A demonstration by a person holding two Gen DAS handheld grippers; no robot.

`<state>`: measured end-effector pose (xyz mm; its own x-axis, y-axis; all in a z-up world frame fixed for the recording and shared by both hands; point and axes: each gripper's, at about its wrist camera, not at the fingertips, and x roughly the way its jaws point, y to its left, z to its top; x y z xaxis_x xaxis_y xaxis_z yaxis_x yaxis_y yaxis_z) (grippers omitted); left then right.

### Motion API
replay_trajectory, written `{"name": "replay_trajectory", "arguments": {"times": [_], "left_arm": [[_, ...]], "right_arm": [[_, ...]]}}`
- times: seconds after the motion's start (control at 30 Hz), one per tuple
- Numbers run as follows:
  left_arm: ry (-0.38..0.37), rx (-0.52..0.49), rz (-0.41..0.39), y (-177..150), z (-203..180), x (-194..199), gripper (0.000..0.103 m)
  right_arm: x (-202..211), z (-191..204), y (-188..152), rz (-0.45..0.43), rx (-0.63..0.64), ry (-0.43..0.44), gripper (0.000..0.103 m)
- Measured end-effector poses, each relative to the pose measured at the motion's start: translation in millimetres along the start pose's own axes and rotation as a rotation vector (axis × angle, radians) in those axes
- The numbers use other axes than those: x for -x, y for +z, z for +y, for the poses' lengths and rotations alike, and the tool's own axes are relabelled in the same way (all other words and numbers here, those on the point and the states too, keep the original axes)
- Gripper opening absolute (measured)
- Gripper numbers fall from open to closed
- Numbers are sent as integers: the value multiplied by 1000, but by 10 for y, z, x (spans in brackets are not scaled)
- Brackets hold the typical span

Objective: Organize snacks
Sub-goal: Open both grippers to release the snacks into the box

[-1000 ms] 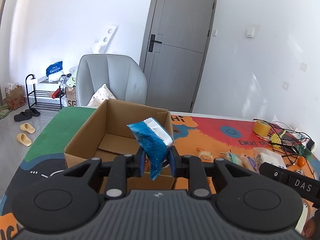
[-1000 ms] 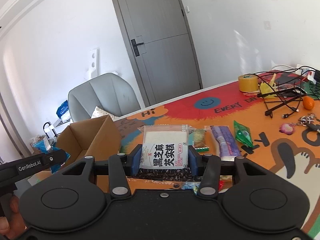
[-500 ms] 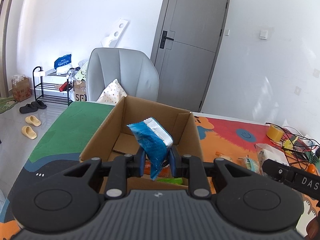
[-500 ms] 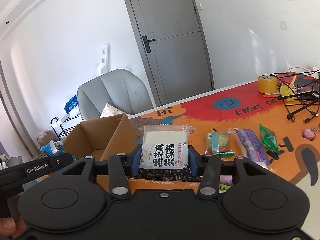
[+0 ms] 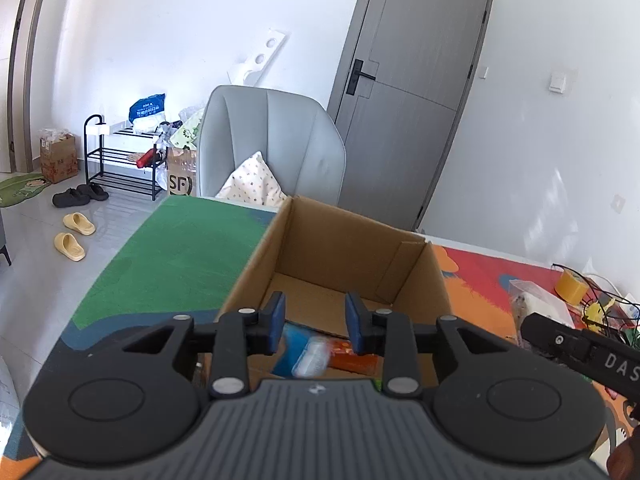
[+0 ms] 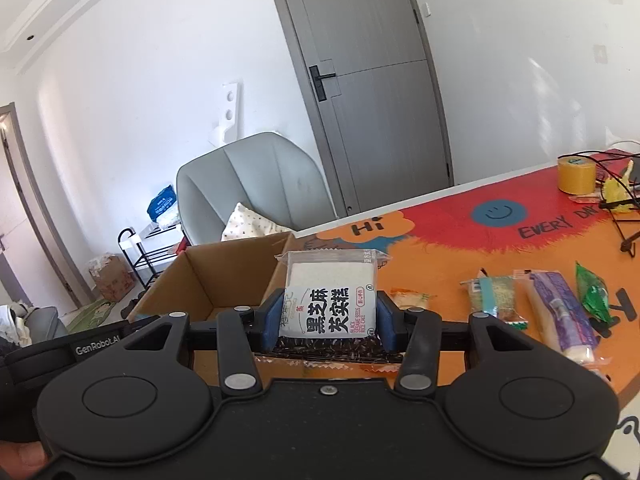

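Observation:
An open cardboard box (image 5: 340, 248) stands on the table; it also shows in the right wrist view (image 6: 224, 272). My left gripper (image 5: 315, 322) is open and empty above the box's near side. A blue snack packet (image 5: 304, 354) lies inside the box below it, beside an orange packet (image 5: 352, 360). My right gripper (image 6: 329, 320) is shut on a white black-sesame rice cake packet (image 6: 330, 300), held just right of the box. Several snack packets lie on the mat to the right, among them a purple one (image 6: 560, 316) and a green one (image 6: 592, 288).
A grey chair (image 5: 272, 148) with a cushion stands behind the table. A yellow tape roll (image 6: 576, 174) and black cables (image 6: 624, 216) lie at the far right. A shoe rack (image 5: 120, 156) and slippers (image 5: 74, 236) are on the floor to the left.
My left gripper has opened and the blue packet has dropped into the box. Both grippers have moved closer to the box; the right one still holds the rice cake packet.

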<state>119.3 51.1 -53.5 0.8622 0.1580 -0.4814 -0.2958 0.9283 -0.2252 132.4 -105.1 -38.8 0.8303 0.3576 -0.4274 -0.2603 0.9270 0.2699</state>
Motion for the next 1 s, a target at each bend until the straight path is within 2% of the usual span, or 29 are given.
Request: {"name": "replay_trajectory", "arguments": {"times": [0.2,0.33,0.57,0.63,0.7,0.73,1.0], "left_arm": [[36,24,-22,77,187,99,37],[61,39,-33,125,301,141,47],[106,53,-40,177,482,214,56],[116,57,-42,179,515,225,63],[127,64,-45,179,540,223,73],[133,66,-49,174,542,229,76],[141,27,-54,109,379,228,87]], "right_arm": [[-89,196,29,9,21,41,47],[-139,357,53,18,42,70,47],[-234,567,75,34,45,135,48],[-221,594,81,27,31,182,51],[-179,606,95,8,27,192,72],[-156,604,96,-3,31,182,75],[-76,322,37,31,-6,89,76]]}}
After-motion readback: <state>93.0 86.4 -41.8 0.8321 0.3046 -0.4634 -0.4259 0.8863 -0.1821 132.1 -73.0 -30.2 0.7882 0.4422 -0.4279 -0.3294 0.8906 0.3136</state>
